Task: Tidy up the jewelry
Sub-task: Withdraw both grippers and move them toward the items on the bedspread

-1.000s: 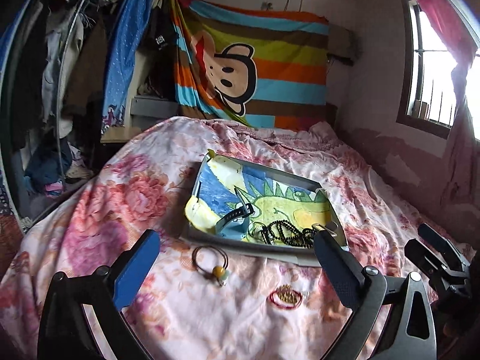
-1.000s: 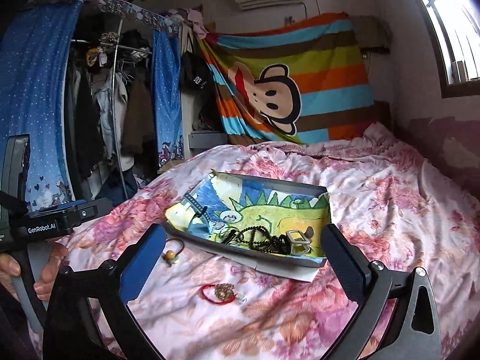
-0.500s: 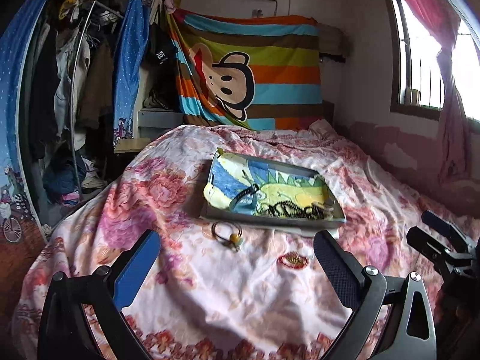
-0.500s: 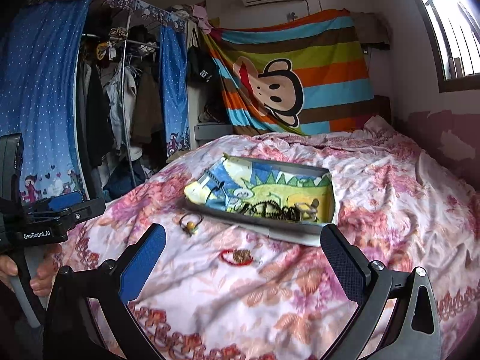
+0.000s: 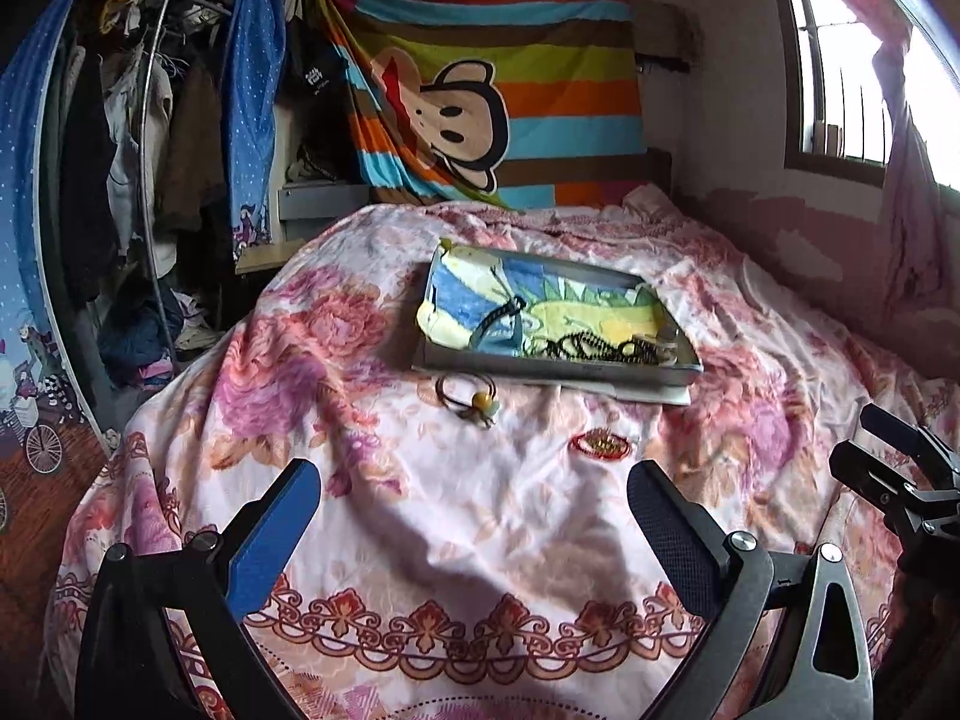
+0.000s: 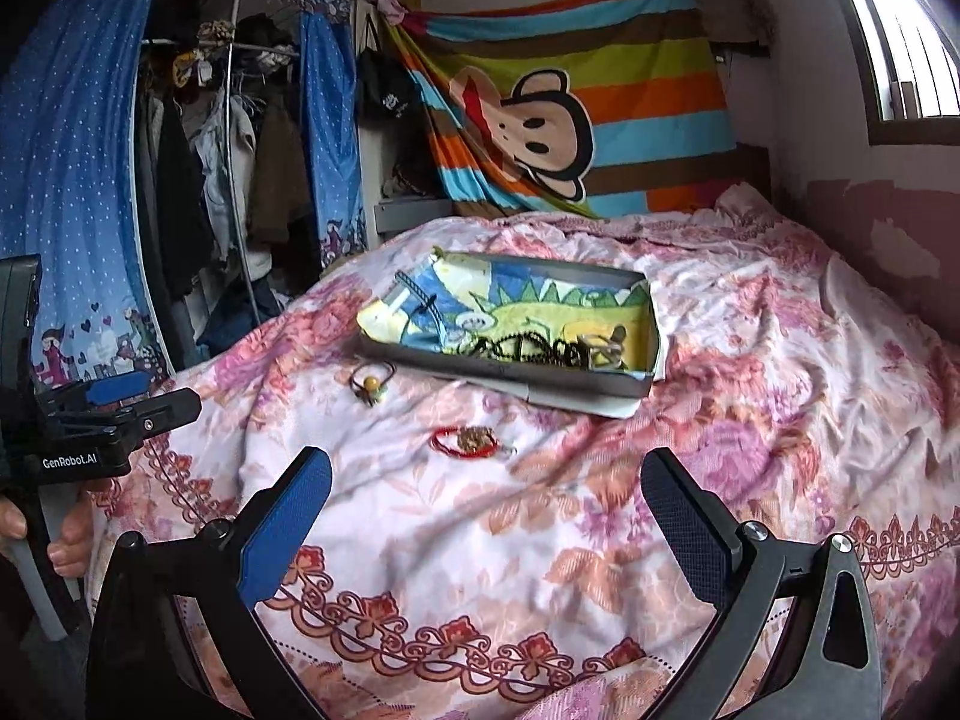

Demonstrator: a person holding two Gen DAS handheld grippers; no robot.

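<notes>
A grey tray (image 5: 543, 367) (image 6: 510, 373) lined with a dinosaur-print cloth lies mid-bed. Inside it are a black bead necklace (image 5: 591, 349) (image 6: 528, 351), a dark strap (image 5: 501, 315) (image 6: 423, 303) and a small metal piece (image 6: 606, 343). On the bedspread in front of the tray lie a brown hair tie with a yellow bead (image 5: 471, 397) (image 6: 371, 381) and a red bracelet with a gold charm (image 5: 603, 444) (image 6: 471, 441). My left gripper (image 5: 474, 531) and right gripper (image 6: 486, 513) hang open and empty, well back from these, over the bed's near end.
The floral bedspread (image 5: 480, 528) covers the whole bed. A clothes rack (image 5: 150, 150) with blue curtains stands left. A striped monkey blanket (image 5: 510, 102) hangs at the back and a window (image 5: 840, 60) is right. A person's hand (image 6: 66, 534) holds the left gripper's handle.
Both grippers have pulled back from the tray toward the foot of the bed, so the tray and loose pieces look farther away. Both stay open and empty; the jewelry has not moved.
</notes>
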